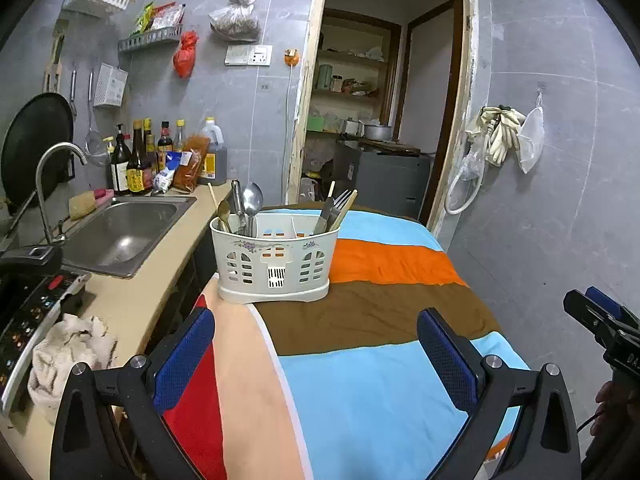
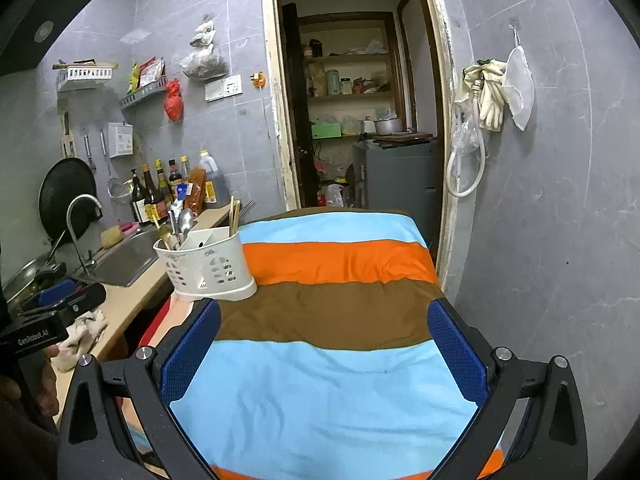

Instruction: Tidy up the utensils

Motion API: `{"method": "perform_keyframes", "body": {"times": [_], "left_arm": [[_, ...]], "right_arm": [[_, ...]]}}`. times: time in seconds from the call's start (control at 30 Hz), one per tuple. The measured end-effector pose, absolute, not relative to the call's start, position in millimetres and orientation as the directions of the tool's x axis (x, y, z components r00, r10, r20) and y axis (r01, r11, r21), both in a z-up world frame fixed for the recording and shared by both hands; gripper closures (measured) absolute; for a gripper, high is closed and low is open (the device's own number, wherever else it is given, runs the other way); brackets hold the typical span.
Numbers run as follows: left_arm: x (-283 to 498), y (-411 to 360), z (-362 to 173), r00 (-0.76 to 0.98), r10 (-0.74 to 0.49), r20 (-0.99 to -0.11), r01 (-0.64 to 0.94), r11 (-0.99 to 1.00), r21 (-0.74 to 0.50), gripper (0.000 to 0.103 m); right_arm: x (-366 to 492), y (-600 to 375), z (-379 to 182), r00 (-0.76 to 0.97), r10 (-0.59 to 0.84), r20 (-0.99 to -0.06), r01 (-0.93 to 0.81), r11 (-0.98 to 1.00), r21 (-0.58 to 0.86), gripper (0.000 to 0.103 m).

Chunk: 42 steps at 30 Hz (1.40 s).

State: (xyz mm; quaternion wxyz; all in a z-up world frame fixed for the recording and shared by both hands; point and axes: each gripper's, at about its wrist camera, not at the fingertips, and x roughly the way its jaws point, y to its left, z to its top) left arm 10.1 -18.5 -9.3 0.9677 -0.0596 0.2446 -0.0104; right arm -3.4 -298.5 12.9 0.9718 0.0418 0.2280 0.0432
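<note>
Cutlery is seen standing upright in a white caddy (image 1: 274, 264), which is set on the striped cloth (image 1: 360, 380) well ahead of the left gripper (image 1: 316, 356) and nearly in line with its fingers. From the right gripper (image 2: 324, 356) the same caddy (image 2: 208, 266) is found ahead and off to the left, beyond the left fingertip. Spoons (image 1: 250, 204) are kept in the caddy's left compartment, forks and chopsticks (image 1: 338, 210) in its right one; the middle compartment is seen bare. Both grippers are held with fingers spread wide apart, nothing being clasped or touched, only cloth being seen between the blue pads (image 1: 444, 356). A sink (image 1: 120, 232) is located further left of the left gripper.
</note>
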Motion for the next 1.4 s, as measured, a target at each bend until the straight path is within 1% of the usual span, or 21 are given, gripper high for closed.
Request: {"method": "perform_keyframes", "body": {"times": [0.3, 1.4], "left_arm": [[-8, -20, -7, 0.887, -0.044, -0.459, -0.012, 0.993, -0.118, 0.001], [-9, -26, -2, 0.888, -0.047, -0.458, -0.004, 0.994, -0.111, 0.001]], "right_arm": [[-18, -300, 16, 0.897, 0.109, -0.428, -0.075, 0.993, 0.096, 0.002], [-21, -299, 18, 0.897, 0.112, -0.428, -0.080, 0.993, 0.092, 0.002]]}}
